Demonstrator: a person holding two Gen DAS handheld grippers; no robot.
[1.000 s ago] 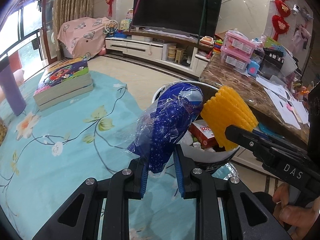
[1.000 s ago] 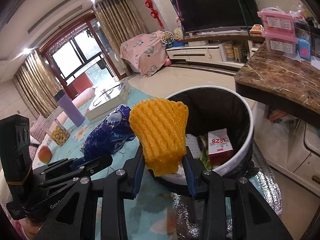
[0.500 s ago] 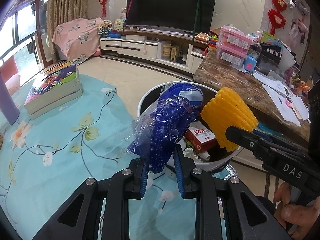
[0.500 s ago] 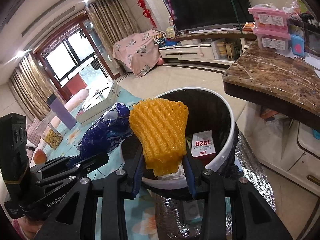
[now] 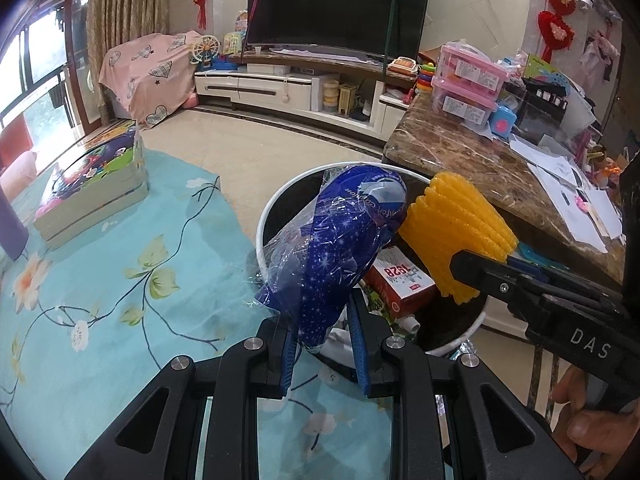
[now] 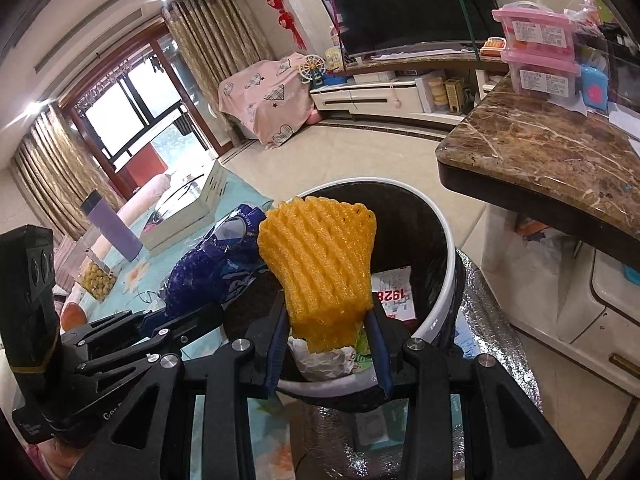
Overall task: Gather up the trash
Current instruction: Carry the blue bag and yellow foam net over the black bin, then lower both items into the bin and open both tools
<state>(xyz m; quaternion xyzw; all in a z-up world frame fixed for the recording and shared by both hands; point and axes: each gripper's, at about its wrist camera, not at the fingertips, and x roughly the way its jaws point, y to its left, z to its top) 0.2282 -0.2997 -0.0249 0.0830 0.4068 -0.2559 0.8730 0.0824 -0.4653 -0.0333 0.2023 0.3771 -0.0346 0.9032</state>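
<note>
My left gripper is shut on a crumpled blue starry plastic wrapper, which hangs over the near rim of a white-rimmed trash bin. My right gripper is shut on a yellow foam fruit net, held above the bin. In the left wrist view the net and the right gripper's arm come in from the right. A red and white carton and crumpled paper lie inside the bin. The blue wrapper shows left of the net in the right wrist view.
A floral teal tablecloth covers the table on the left, bearing a stack of books and a purple bottle. A brown marble counter with pink boxes stands to the right of the bin. A person's hand grips the right tool.
Both grippers have moved toward the bin with their loads. The bin now lies larger and more directly under the wrapper and the net. Neither grip has changed.
</note>
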